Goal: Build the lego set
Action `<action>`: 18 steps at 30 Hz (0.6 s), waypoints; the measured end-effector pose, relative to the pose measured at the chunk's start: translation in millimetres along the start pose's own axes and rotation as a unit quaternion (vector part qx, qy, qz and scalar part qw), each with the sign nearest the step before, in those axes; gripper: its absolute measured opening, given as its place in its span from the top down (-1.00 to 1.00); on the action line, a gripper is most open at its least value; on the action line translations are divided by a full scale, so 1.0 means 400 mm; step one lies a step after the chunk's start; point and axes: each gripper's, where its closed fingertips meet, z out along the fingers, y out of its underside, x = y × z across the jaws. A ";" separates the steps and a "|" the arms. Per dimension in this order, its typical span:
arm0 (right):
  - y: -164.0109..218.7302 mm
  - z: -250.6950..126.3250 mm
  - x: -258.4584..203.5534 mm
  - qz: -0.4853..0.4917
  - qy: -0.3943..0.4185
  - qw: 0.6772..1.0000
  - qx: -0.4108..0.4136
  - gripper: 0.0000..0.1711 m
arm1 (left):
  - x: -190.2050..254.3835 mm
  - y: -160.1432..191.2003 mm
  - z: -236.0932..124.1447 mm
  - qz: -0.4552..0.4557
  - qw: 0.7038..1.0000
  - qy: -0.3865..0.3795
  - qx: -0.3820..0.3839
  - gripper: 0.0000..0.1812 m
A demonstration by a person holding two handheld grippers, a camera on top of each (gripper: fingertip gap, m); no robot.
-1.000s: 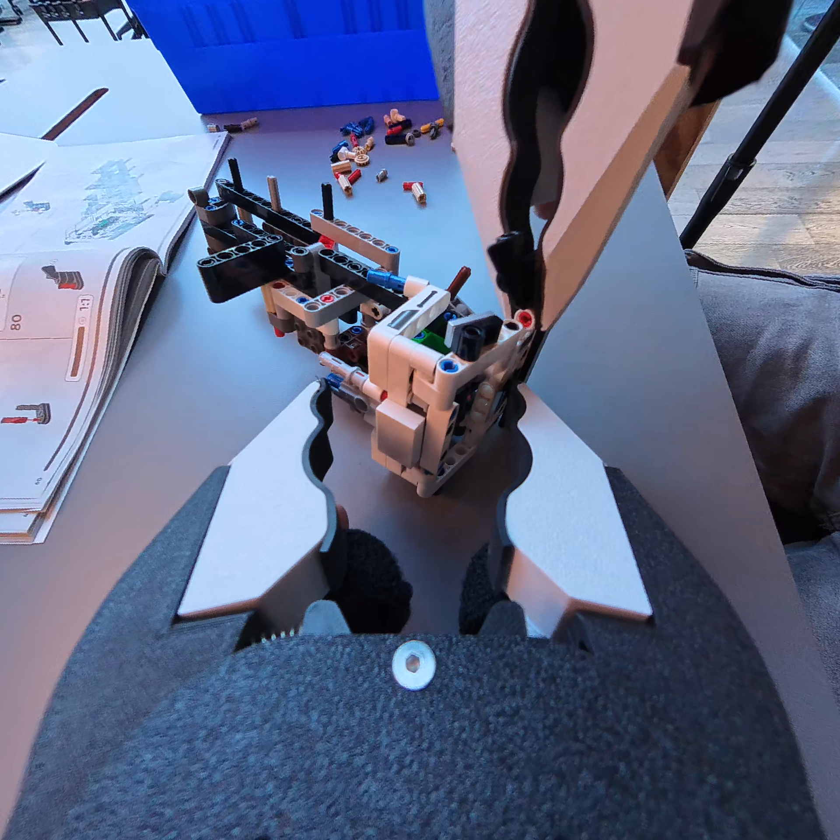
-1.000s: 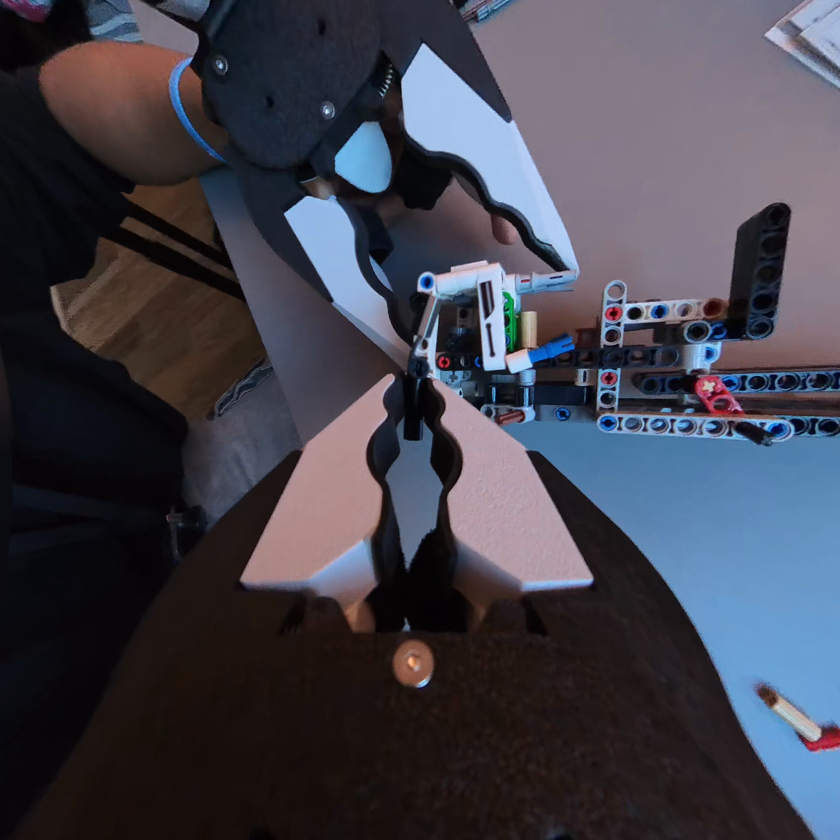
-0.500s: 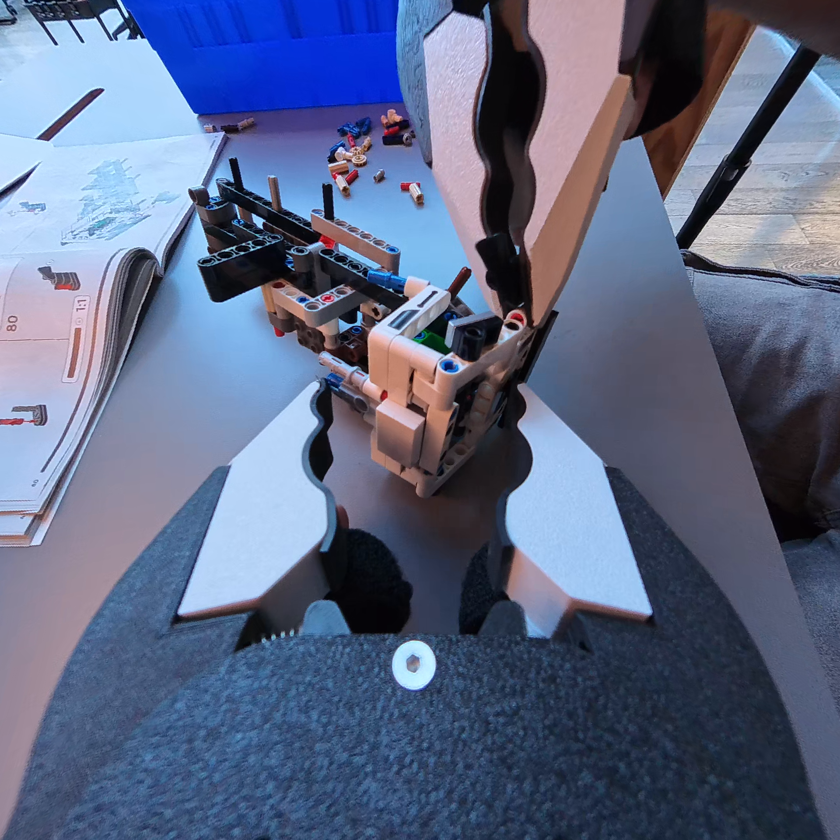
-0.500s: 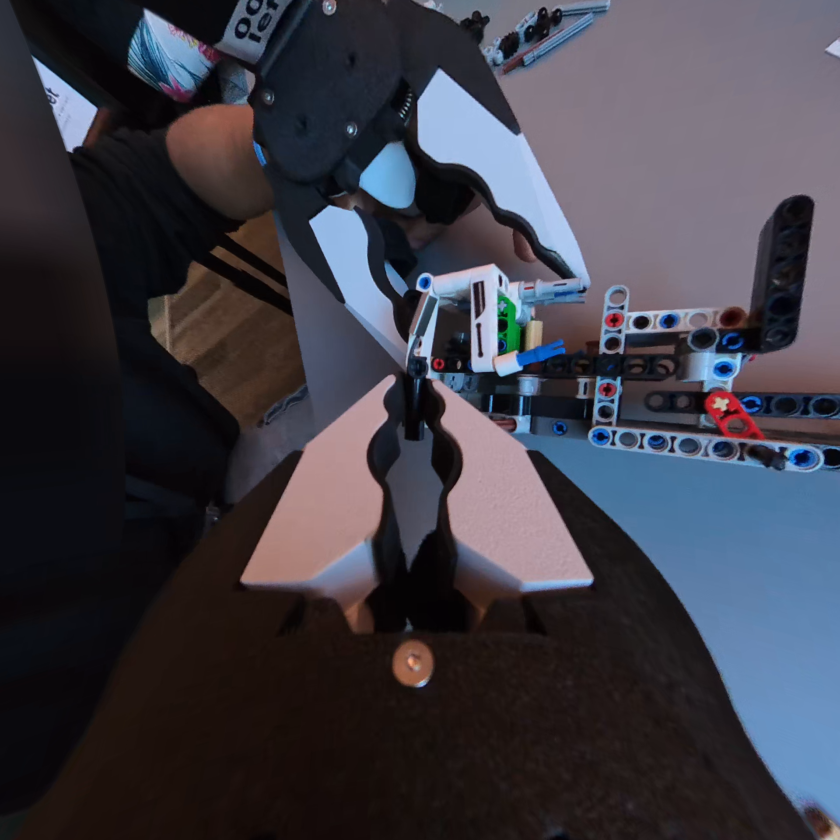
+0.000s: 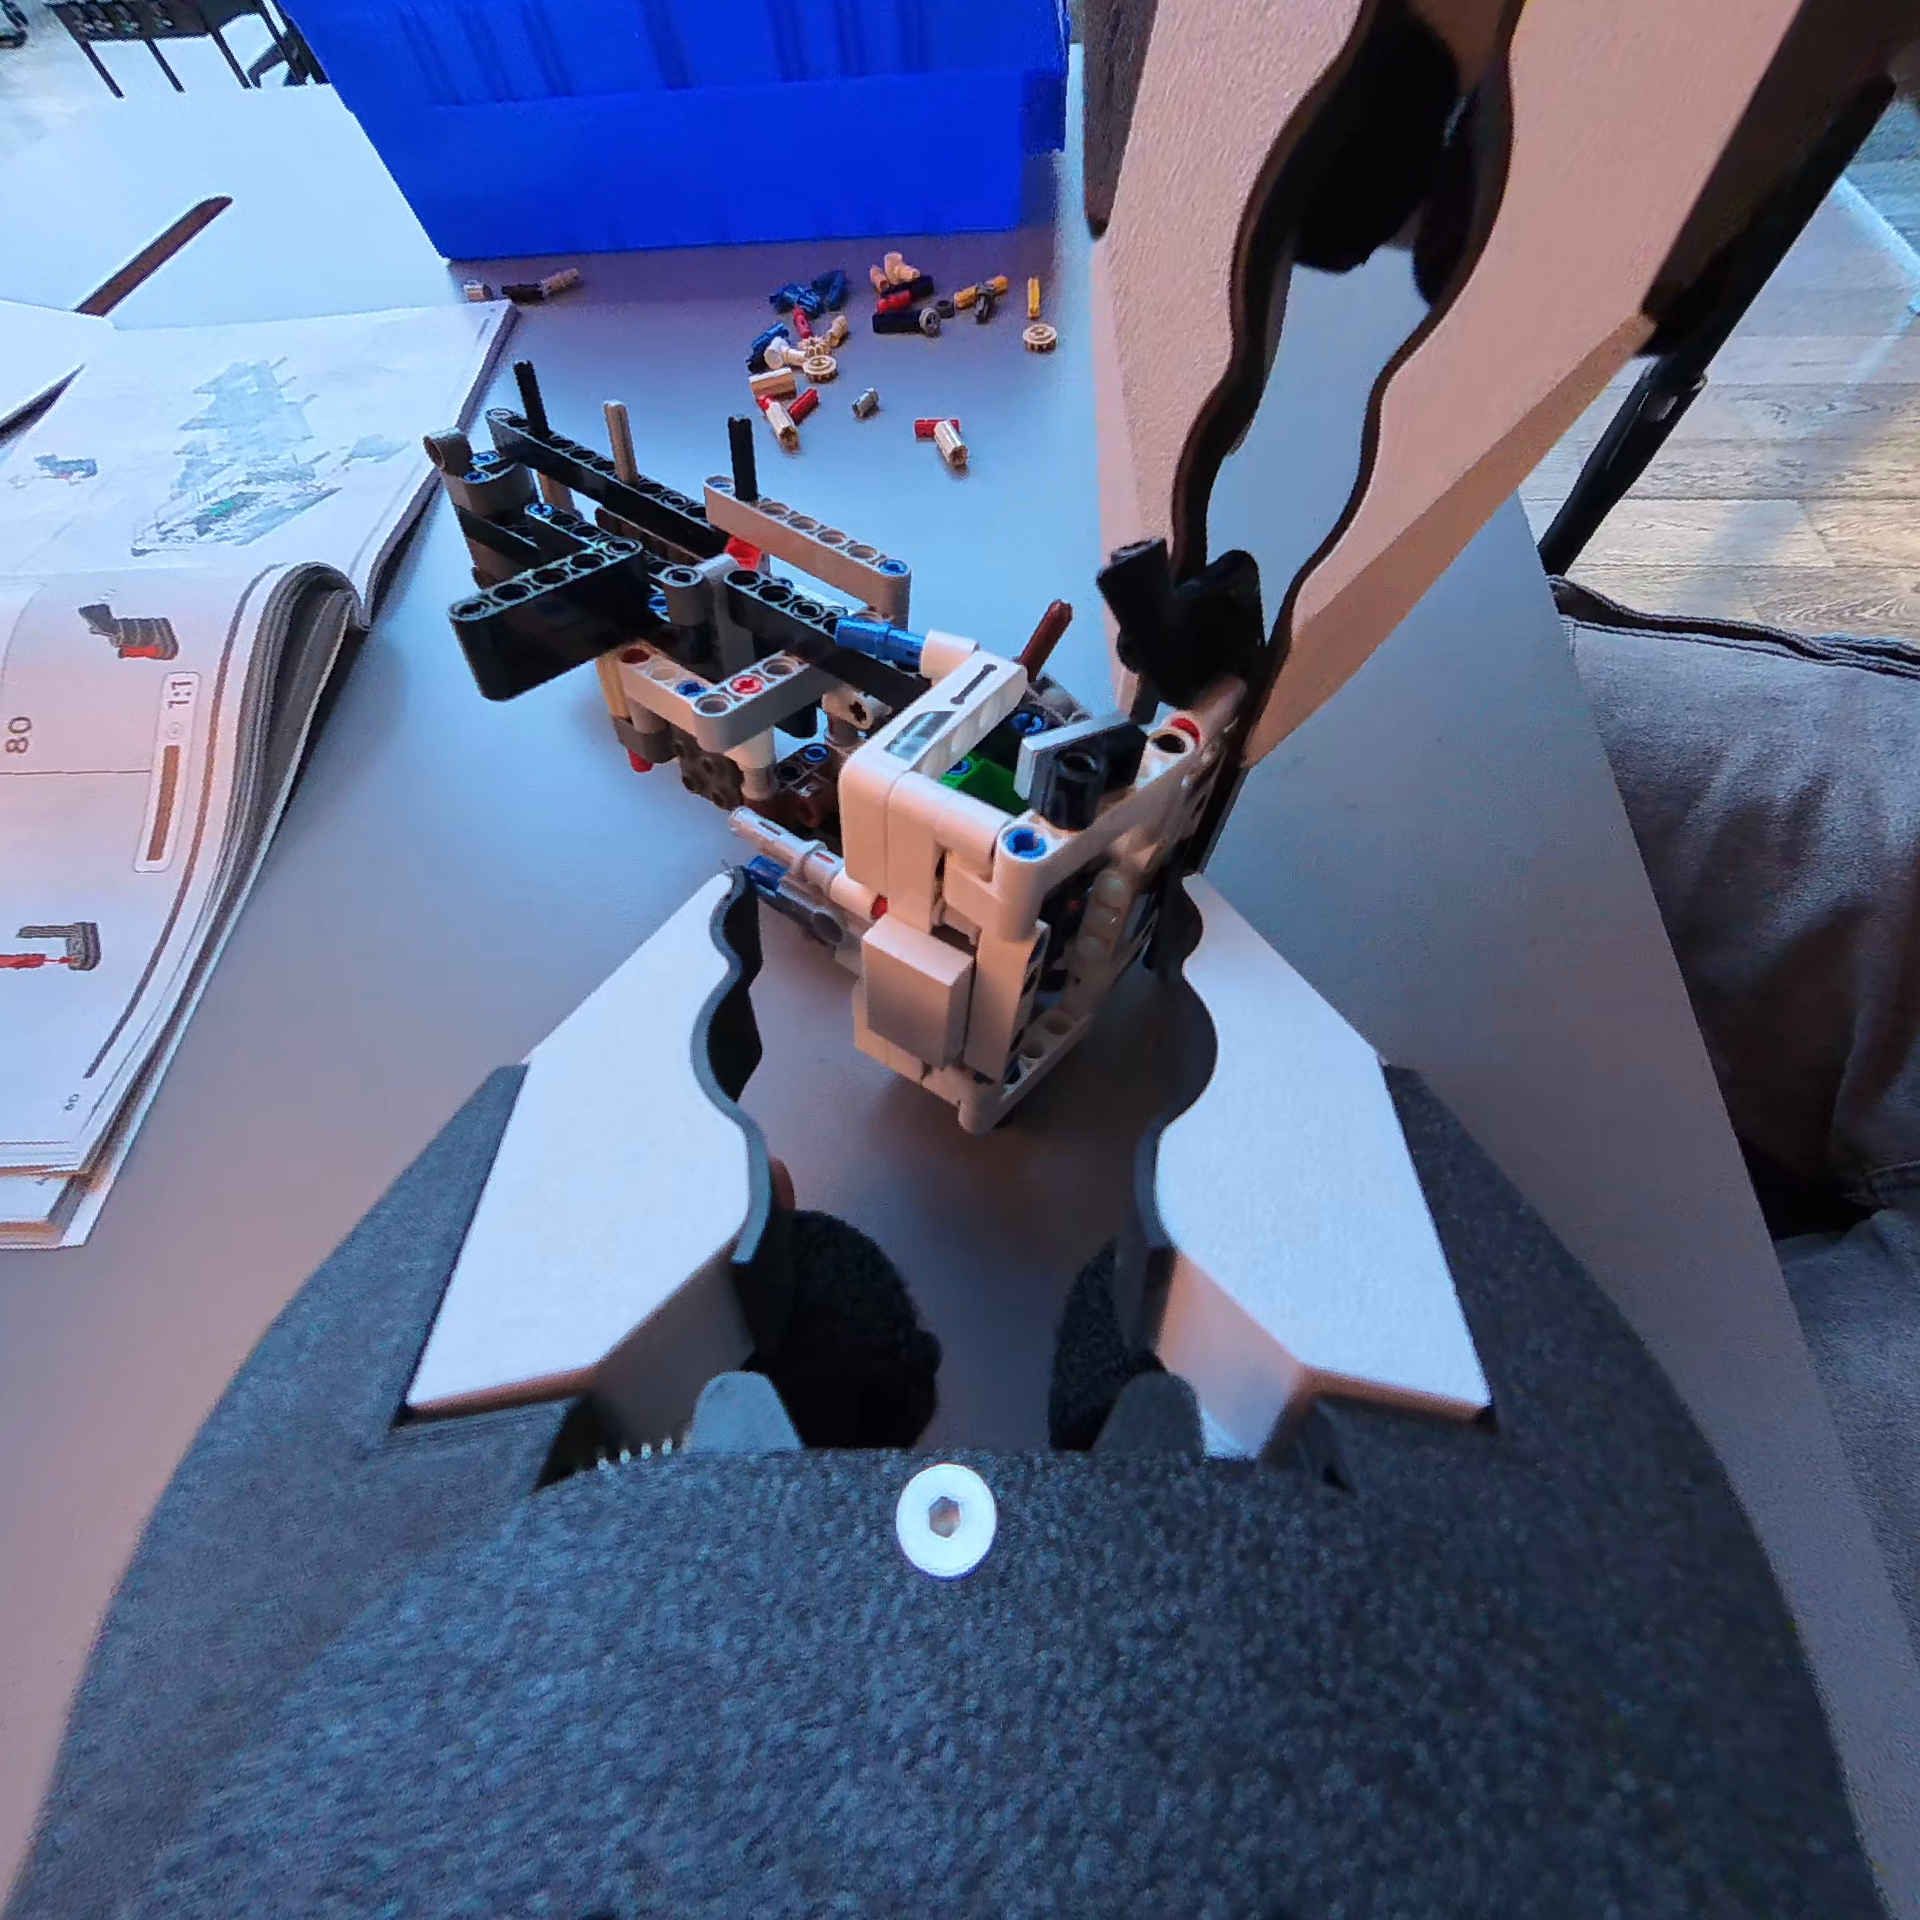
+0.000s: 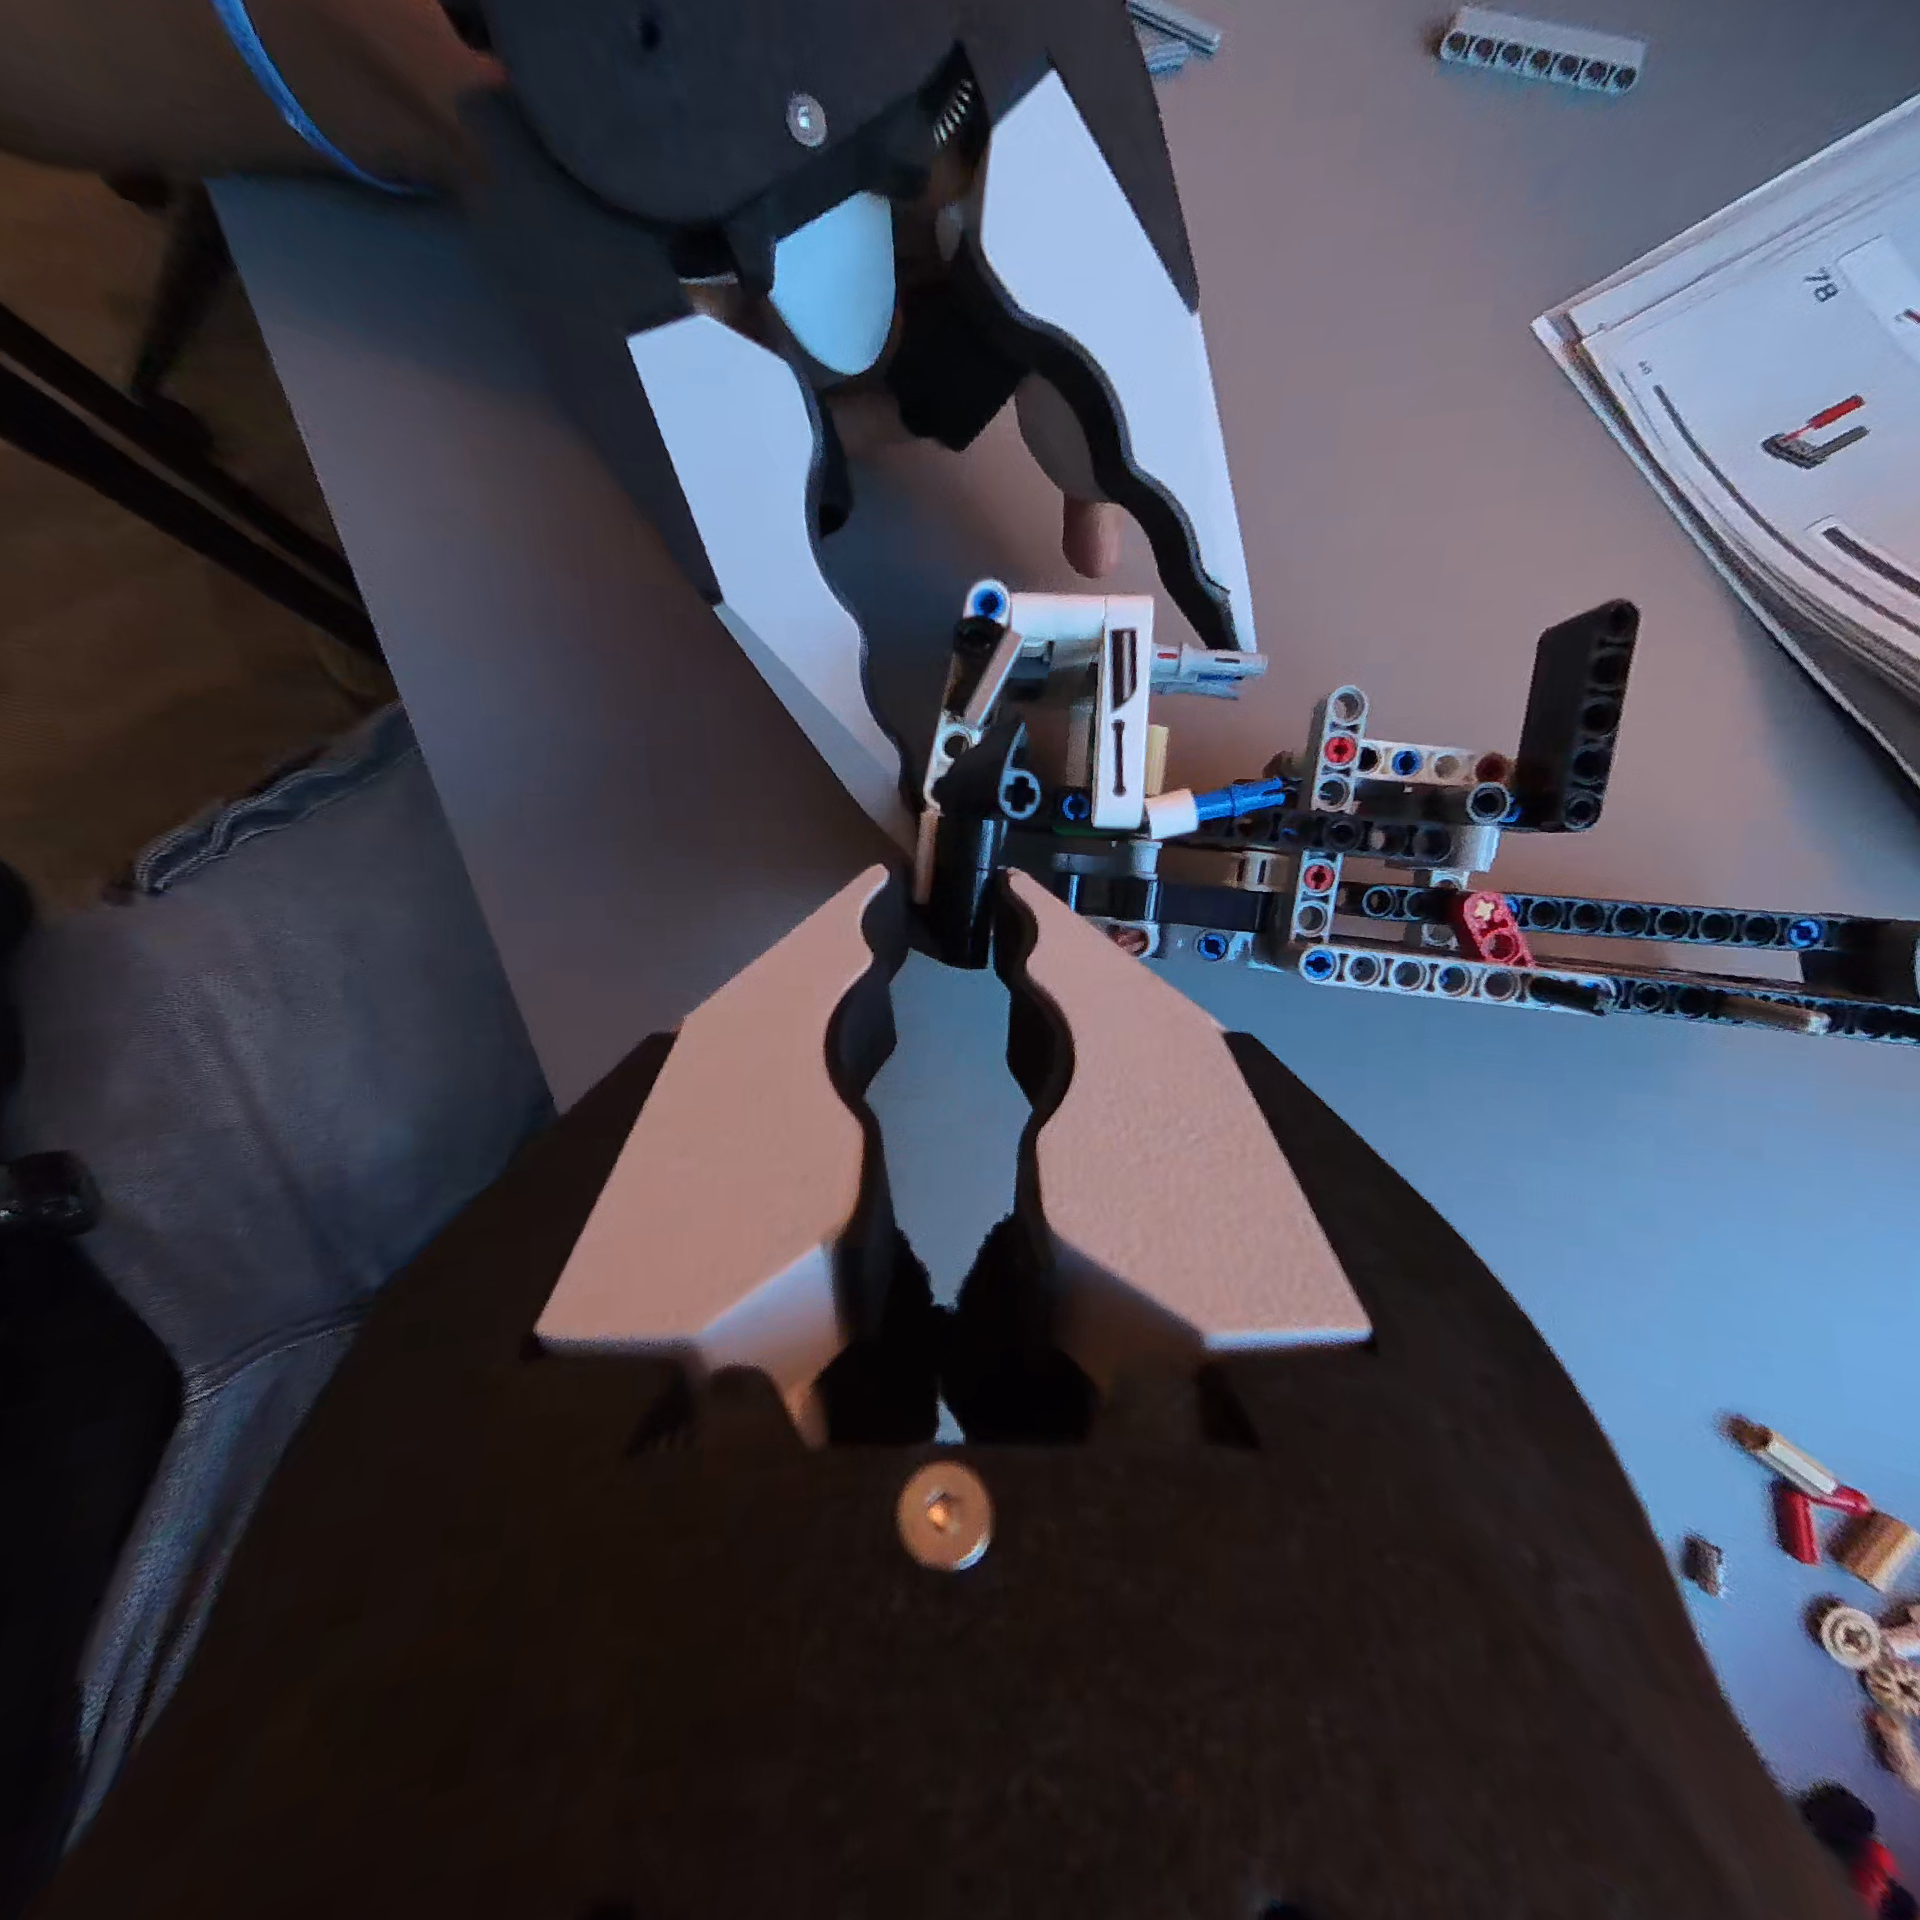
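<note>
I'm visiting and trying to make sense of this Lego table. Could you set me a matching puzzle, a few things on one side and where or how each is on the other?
Things:
1. left gripper
2. right gripper
3. instruction booklet
4. blue bin

States or places:
A. lying open on the table, left of the model in the left wrist view
B. shut on a small black piece
C. at the far edge, behind the loose parts
D. open around the white end of the model

Pairs: 1-D, 2-B, 3-A, 4-C

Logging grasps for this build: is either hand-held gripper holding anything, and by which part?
The right hand-held gripper pinches a small black connector piece by its lower end. The left hand-held gripper is open, straddling the model.
</note>
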 end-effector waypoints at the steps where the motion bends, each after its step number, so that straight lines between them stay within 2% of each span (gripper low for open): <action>1: -0.001 0.000 0.000 0.002 0.000 1.000 -0.002 0.84 | 0.000 0.000 0.000 -0.001 1.000 0.001 0.000 0.17; 7: -0.022 -0.017 -0.004 0.035 -0.032 0.999 0.011 0.81 | 0.001 0.000 0.000 -0.001 1.000 0.001 0.000 0.17; 13: -0.020 -0.016 -0.003 -0.009 0.017 1.000 -0.009 0.92 | 0.001 0.001 0.001 0.003 1.000 -0.002 -0.001 0.17; 16: -0.017 -0.016 -0.005 -0.065 0.079 0.994 -0.025 0.93 | 0.002 0.001 0.001 0.006 1.000 -0.004 -0.001 0.17; 18: -0.015 -0.016 -0.006 -0.065 0.094 0.993 -0.025 0.92 | 0.003 0.000 0.001 0.008 1.000 -0.004 -0.001 0.17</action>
